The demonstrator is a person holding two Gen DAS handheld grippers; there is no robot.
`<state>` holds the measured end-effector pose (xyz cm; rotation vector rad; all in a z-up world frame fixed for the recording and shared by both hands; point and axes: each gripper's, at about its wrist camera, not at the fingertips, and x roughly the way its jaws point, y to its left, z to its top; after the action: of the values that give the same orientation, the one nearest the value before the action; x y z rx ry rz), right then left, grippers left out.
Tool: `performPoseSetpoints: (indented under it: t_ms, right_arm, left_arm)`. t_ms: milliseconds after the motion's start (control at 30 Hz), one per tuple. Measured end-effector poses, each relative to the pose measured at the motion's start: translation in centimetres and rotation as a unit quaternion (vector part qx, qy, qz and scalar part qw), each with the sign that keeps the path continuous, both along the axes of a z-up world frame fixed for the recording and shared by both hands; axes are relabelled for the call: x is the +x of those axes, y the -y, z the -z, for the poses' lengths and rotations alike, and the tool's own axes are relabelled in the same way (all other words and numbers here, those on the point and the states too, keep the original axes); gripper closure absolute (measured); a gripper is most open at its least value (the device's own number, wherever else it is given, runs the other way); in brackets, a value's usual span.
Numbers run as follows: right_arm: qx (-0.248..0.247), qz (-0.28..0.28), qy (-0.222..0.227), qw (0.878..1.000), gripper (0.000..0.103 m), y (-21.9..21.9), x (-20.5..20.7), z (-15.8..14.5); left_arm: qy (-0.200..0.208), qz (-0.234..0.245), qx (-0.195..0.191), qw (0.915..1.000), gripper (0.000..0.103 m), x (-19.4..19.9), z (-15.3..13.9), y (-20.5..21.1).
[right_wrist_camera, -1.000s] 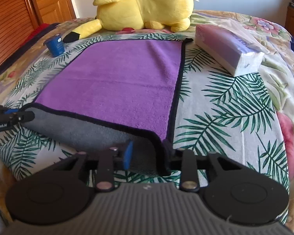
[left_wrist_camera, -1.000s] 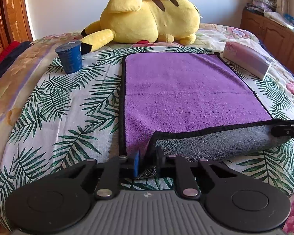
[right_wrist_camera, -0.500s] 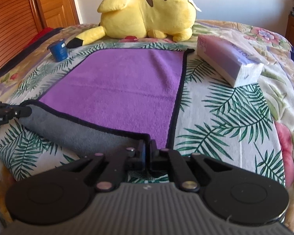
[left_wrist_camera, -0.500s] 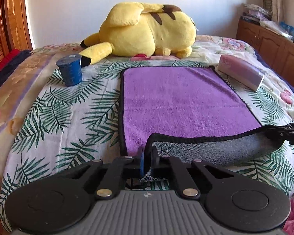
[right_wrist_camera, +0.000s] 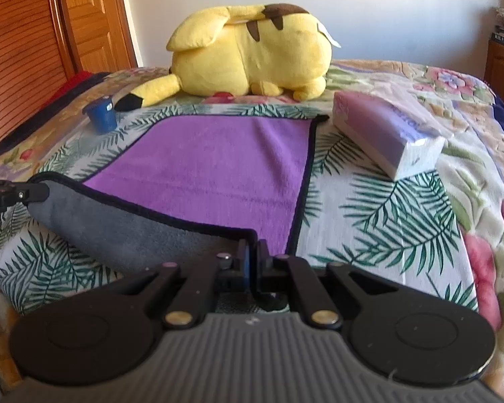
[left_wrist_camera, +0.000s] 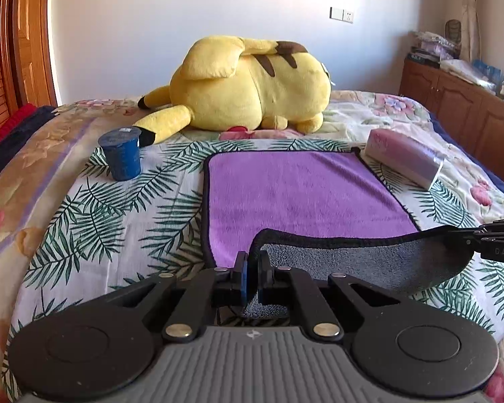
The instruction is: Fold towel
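Observation:
A purple towel [left_wrist_camera: 295, 191] with a black hem and a grey underside lies on the bed; it also shows in the right wrist view [right_wrist_camera: 215, 168]. My left gripper [left_wrist_camera: 253, 268] is shut on the towel's near left corner. My right gripper [right_wrist_camera: 253, 258] is shut on the near right corner. The near edge is lifted and turned over, so the grey underside [left_wrist_camera: 363, 265] hangs between both grippers. The right gripper also shows in the left wrist view [left_wrist_camera: 487, 241], and the left gripper in the right wrist view [right_wrist_camera: 3, 193].
A big yellow plush toy [left_wrist_camera: 248, 87] lies beyond the towel's far edge. A blue cup [left_wrist_camera: 121, 152] stands to the towel's left. A tissue pack [right_wrist_camera: 386, 131] lies to its right. A wooden cabinet [left_wrist_camera: 460, 100] stands at the right, a wooden door [right_wrist_camera: 94, 16] at the left.
Both grippers closed on the towel's near corners and lifted them. The near edge has risen off the bed and moved toward the plush toy.

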<state>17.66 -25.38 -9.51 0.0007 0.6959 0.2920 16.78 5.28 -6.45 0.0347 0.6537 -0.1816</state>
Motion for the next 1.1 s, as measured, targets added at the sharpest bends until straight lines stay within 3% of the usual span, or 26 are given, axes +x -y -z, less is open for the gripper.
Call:
performPoseSetpoints:
  t_ms: [467,1100]
  right_arm:
    - [0.012,-0.009,0.039,0.999,0.099,0.1,-0.2,-2.1]
    - [0.005,-0.034,0.067,0.997,0.099,0.1,1.4,-2.5]
  left_arm:
    - [0.034,0.008,-0.011,0.9993,0.097,-0.4,-2.2,0.4]
    - [0.040,0.021,0.017,0.9988,0.097,2.7,-1.6,0.9]
